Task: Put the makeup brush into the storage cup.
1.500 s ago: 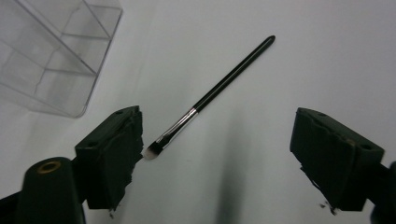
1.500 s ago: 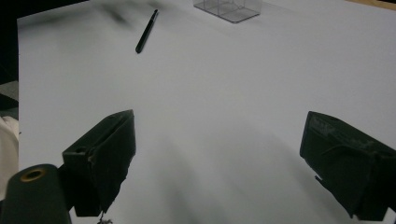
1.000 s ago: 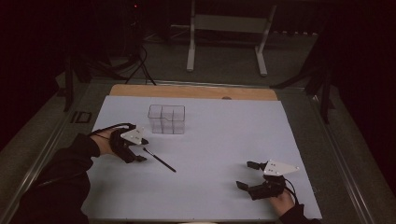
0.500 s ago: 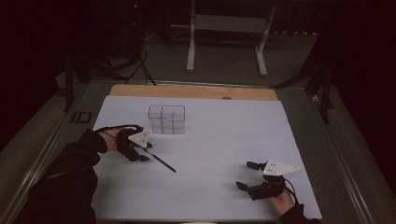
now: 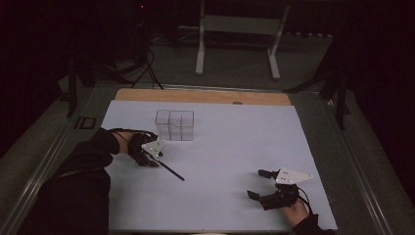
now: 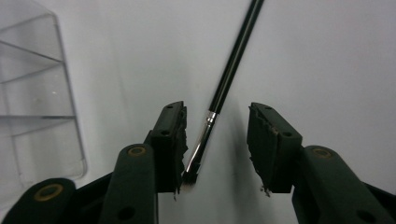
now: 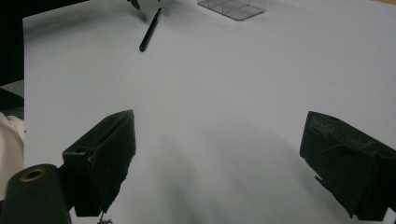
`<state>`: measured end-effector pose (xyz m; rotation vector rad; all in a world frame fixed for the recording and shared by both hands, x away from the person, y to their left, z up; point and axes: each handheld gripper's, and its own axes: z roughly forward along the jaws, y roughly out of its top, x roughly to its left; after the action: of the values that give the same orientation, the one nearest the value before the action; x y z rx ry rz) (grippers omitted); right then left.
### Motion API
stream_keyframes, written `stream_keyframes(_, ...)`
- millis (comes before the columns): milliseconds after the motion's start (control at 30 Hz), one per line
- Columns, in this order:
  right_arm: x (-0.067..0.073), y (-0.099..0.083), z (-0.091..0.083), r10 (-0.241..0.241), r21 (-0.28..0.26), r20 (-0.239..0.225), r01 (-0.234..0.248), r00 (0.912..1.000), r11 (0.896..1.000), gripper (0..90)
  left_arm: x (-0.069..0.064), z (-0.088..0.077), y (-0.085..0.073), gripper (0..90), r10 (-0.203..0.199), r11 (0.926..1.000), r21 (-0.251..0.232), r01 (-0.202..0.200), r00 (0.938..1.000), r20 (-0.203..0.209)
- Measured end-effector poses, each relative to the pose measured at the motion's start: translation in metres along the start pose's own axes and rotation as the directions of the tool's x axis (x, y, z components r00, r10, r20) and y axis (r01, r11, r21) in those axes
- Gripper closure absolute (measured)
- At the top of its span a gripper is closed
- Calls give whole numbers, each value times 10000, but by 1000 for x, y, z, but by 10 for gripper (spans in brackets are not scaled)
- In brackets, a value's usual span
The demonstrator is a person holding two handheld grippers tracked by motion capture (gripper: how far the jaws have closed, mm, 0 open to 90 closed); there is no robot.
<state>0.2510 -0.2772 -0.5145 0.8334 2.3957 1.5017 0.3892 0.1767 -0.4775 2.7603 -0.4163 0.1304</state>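
My left gripper [image 6: 217, 140] fingers, just closing, straddle the brush [image 6: 233, 60] lying on the table [image 5: 235, 147], not yet pinching. Centre on the ferrule before squeezing. Right gripper [image 7: 219, 158] wide open, empty.

The high view is dim and slightly soft; the room beyond the desk [image 5: 313, 147] sinks into near black, with one small red light glowing at the top. The white sheet is the brightest area and looks flat grey-blue, with no glare. Shadows there are faint and short. The left gripper view is brighter and fairly sharp on the brush [image 6: 233, 56], whose black handle carries a thin highlight; the clear box [image 6: 32, 93] at the edge shows pale reflections and some bending. In the right gripper view the near black pads are soft, casting broad, blurred shadows on the sheet.
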Motion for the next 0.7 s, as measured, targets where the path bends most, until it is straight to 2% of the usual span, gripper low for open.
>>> stream_keyframes(33, 0, 0, 0, 8, 1, -14, -8, 10000, 10000, 106, 2, 2, 2, 584, 121, 9998, 179, -123, 9999, 102)
stream_keyframes(200, 0, 0, 0, 17, -1, -38, -17, 10000, 10000, 106, 5, 5, 6, 608, 282, 9990, 343, -292, 9991, 305)
stream_keyframes(400, 0, 0, 0, 29, -15, -75, -29, 10000, 10000, 106, 9, 12, 10, 629, 572, 9946, 847, -601, 9977, 357)
stream_keyframes(700, 0, 0, 0, 15, -47, -86, -15, 10000, 10000, 107, 12, 20, 7, 662, 528, 9930, 1016, -596, 9963, 683)
